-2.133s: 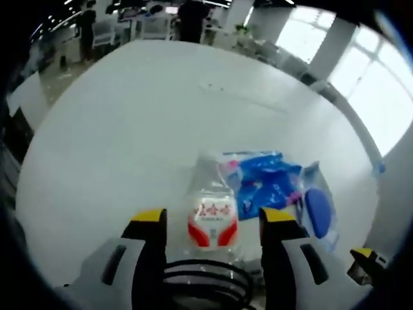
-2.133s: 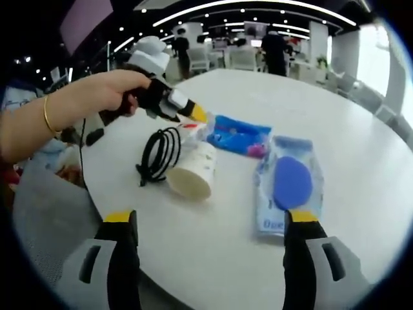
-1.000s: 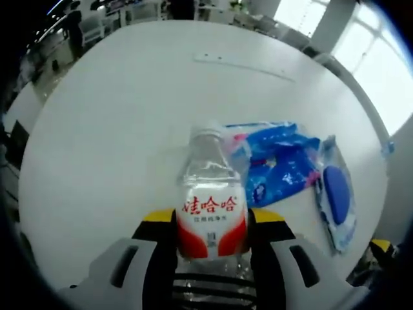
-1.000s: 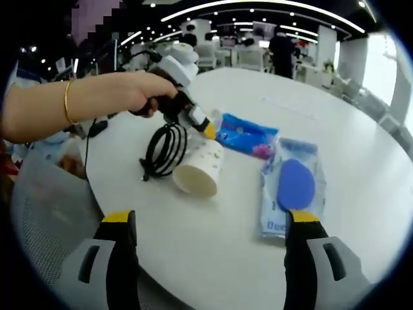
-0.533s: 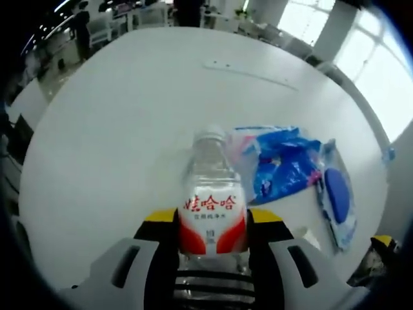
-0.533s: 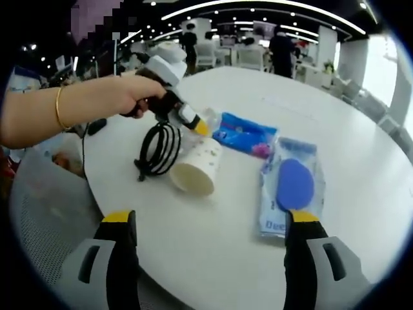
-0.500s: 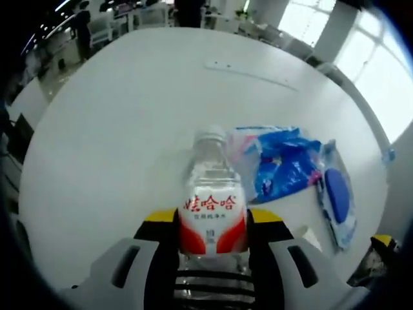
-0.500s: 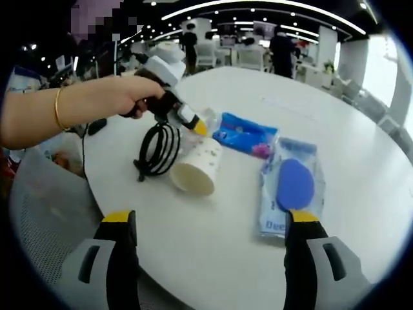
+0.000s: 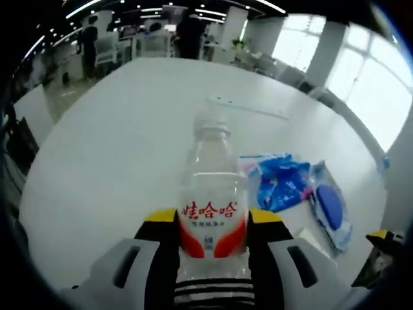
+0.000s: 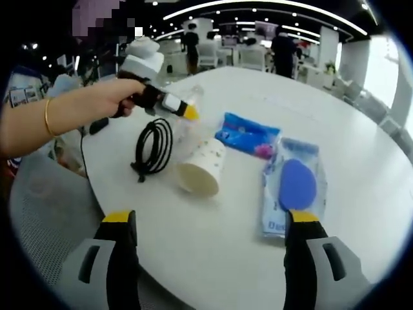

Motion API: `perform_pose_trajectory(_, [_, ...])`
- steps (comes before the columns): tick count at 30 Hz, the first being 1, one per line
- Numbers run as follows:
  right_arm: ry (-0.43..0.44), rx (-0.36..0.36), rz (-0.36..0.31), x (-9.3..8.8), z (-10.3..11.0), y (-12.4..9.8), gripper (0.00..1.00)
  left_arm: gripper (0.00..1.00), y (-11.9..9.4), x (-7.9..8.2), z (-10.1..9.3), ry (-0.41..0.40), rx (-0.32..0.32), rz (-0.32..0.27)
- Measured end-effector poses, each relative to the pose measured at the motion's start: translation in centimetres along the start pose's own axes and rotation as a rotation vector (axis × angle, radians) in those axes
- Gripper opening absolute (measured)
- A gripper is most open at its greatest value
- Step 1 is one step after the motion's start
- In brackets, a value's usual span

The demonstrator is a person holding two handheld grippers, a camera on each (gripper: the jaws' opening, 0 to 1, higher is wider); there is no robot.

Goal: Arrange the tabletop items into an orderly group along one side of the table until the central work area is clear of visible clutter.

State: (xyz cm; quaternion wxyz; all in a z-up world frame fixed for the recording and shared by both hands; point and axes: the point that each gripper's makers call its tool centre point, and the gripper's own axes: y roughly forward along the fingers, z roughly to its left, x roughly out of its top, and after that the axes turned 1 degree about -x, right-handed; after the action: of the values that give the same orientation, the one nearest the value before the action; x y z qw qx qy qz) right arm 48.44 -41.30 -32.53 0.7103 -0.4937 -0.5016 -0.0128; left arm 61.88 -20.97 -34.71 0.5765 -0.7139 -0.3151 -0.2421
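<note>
My left gripper [image 9: 211, 223] jaws clamped on water bottle [image 9: 213, 194], held above the bench [image 10: 361, 116]. Right gripper [image 10: 210, 223] jaws spread wide, nothing in them. Paper cup [image 10: 202, 166] on its side at 12 o'clock ahead of it, black cable [image 10: 150, 148] coiled at its 10.

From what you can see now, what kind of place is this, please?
Probably a large open-plan office or lab hall. The round white table stands in a wide room with rows of ceiling lights, chairs behind it, tall windows, and people standing at the back.
</note>
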Motion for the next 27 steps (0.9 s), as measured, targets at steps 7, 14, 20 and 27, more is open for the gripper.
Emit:
perform_pose_trajectory(7, [0.019,0.01,-0.016,0.3,0.1,-0.1,0.94,0.37,-1.1,1.3,-0.1,0.014,-0.021,-0.087])
perform_pose_trajectory(14, [0.025,0.017,-0.013,0.2,0.3,0.0,0.94,0.37,-1.4,1.3,0.1,0.015,-0.015,-0.104])
perform_pose_trajectory(20, [0.026,0.017,-0.01,0.1,0.3,0.0,0.94,0.37,-1.6,1.3,0.4,0.016,-0.014,-0.131])
perform_pose_trajectory(27, [0.032,0.015,-0.01,0.1,0.2,0.0,0.94,0.37,-1.8,1.5,1.0,0.024,-0.003,-0.157])
